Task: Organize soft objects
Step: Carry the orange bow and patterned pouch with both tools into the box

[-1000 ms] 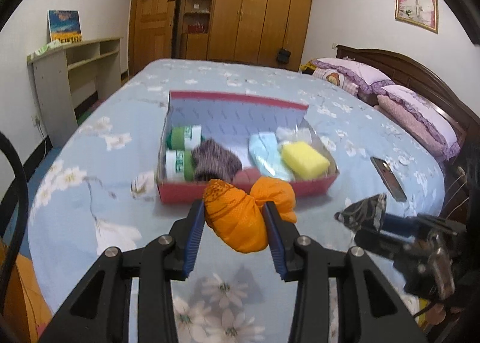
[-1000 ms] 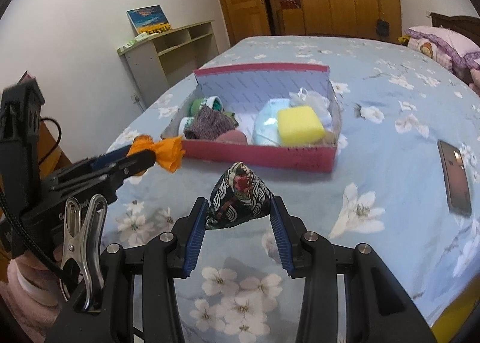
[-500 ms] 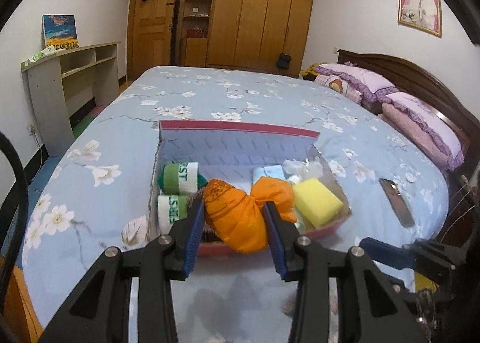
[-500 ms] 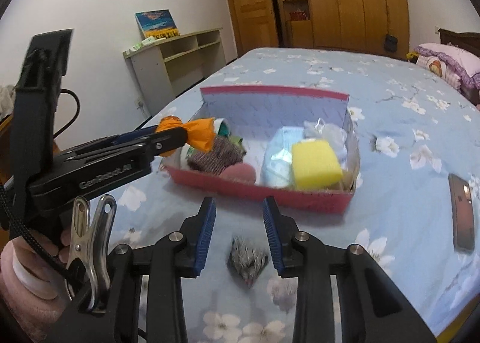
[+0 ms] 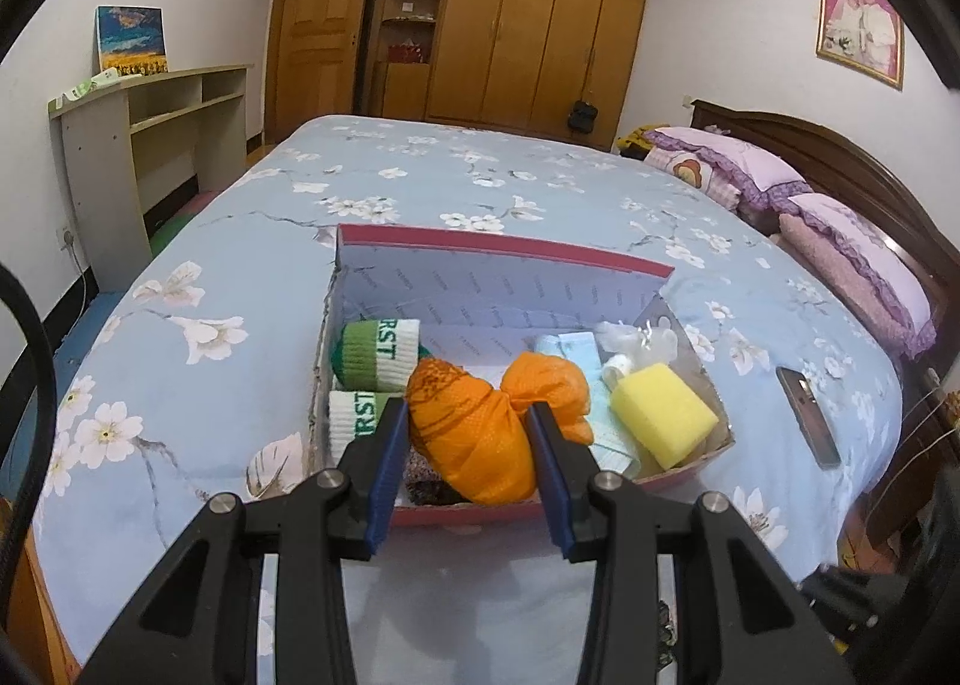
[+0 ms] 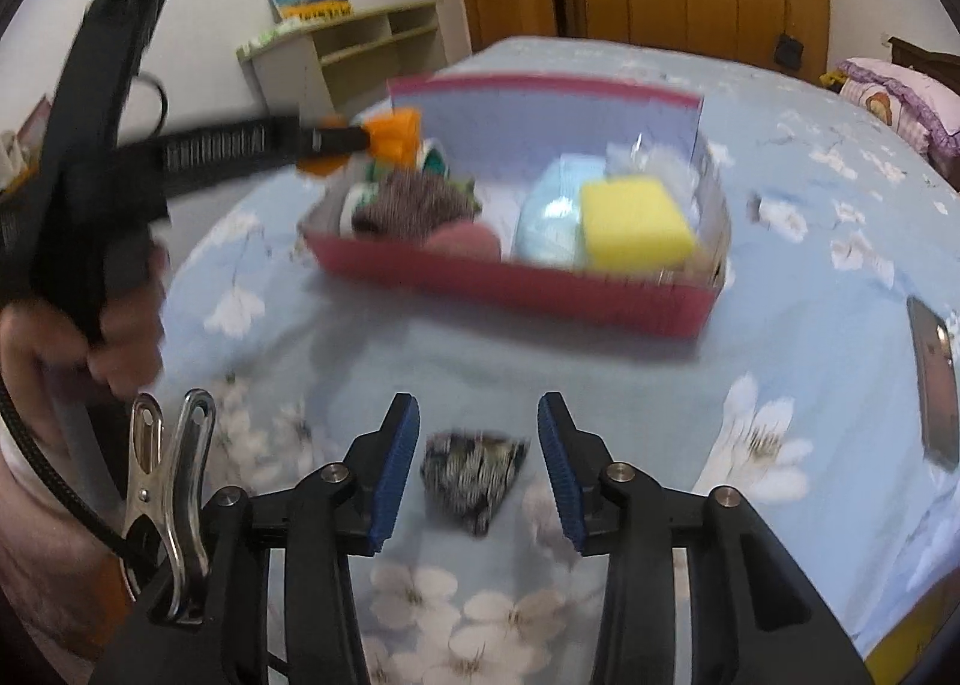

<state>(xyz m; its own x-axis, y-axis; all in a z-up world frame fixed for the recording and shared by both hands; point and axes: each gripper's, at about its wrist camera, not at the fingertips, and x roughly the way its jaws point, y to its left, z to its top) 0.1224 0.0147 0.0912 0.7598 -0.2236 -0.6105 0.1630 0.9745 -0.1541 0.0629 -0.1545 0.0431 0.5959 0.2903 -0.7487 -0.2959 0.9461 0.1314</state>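
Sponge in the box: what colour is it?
Yellow; the sponge shows best in the left wrist view, at the box's right end.

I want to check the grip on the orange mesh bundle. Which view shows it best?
The left wrist view: the orange mesh bundle fills the centre, sharp, pinched in the left gripper. The right wrist view shows only a blurred orange tip.

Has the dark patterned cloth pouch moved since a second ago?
Yes. The patterned pouch has dropped from the right gripper, whose jaws have just been opening, and now lies on the floral bedspread, nearer than the red box.
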